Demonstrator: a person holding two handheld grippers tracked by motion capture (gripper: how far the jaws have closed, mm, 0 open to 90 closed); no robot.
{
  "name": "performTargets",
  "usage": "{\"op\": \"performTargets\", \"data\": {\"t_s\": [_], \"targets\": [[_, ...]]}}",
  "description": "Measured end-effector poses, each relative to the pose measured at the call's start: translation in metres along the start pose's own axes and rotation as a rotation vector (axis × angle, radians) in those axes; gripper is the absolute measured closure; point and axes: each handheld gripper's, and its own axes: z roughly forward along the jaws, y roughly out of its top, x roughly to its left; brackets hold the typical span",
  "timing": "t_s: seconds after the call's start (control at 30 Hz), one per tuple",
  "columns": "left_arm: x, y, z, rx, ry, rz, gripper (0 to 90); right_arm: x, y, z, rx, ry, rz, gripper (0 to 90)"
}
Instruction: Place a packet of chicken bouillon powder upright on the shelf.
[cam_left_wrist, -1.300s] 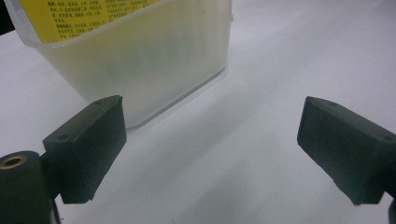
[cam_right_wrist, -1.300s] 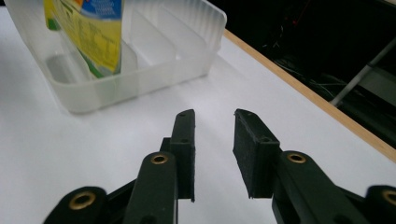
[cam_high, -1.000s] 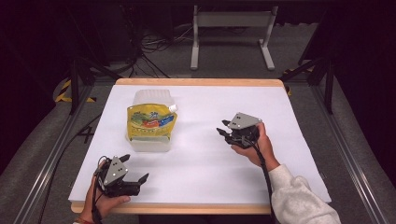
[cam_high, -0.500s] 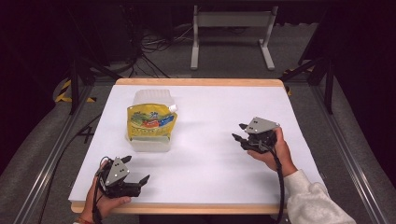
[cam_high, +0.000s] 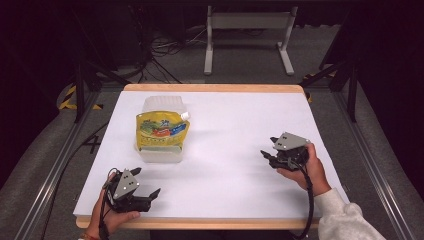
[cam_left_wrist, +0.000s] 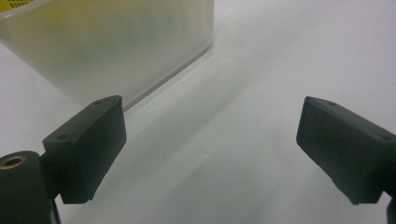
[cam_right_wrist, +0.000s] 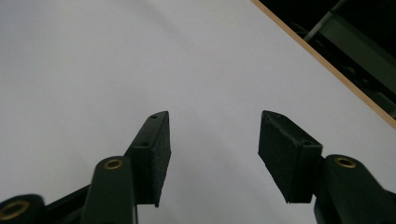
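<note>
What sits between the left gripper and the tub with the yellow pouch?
Nothing visible. Bare white table lies between the left gripper, jaws open, and the tub holding the pouch.

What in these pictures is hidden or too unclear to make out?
- Print on the yellow pouch: too small in the high view.
- Inside of the clear tub: covered by the pouch in the high view; blurred and cut off by the top edge in the left gripper view.
- Table's near edge: partly hidden behind hands.

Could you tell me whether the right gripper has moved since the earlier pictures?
Yes. The right gripper has drawn back toward the table's right edge, nearer the person, jaws just opening, empty.
</note>
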Motion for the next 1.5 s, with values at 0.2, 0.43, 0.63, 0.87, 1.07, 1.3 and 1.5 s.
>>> {"op": "performTargets", "data": {"t_s": [0.2, 0.43, 0.63, 0.87, 1.07, 1.3, 1.5], "targets": [[-0.001, 0.000, 0.000, 0.003, 0.000, 0.000, 8.9, -0.001, -0.015, -0.008, 0.008, -0.025, 0.004, 37.6], [0.000, 0.000, 0.001, 0.008, -0.002, -0.001, 8.7, -0.005, -0.034, -0.014, 0.022, -0.037, 0.033, 32.7], [0.000, -0.001, 0.001, 0.012, -0.007, -0.005, 8.5, -0.006, -0.051, -0.021, 0.030, -0.050, 0.046, 25.1], [0.000, -0.002, 0.001, 0.016, -0.004, -0.005, 8.3, -0.006, -0.069, -0.031, 0.026, -0.055, 0.053, 20.4], [0.002, -0.005, -0.001, 0.007, 0.006, -0.015, 8.3, -0.007, -0.089, -0.043, -0.008, -0.069, 0.106, 15.4], [0.006, -0.008, -0.005, -0.011, 0.015, -0.027, 8.1, -0.006, -0.112, -0.055, -0.027, -0.084, 0.190, 11.9], [0.008, -0.010, -0.009, -0.023, 0.016, -0.028, 8.0, -0.004, -0.127, -0.063, -0.025, -0.106, 0.232, 11.0]]}}
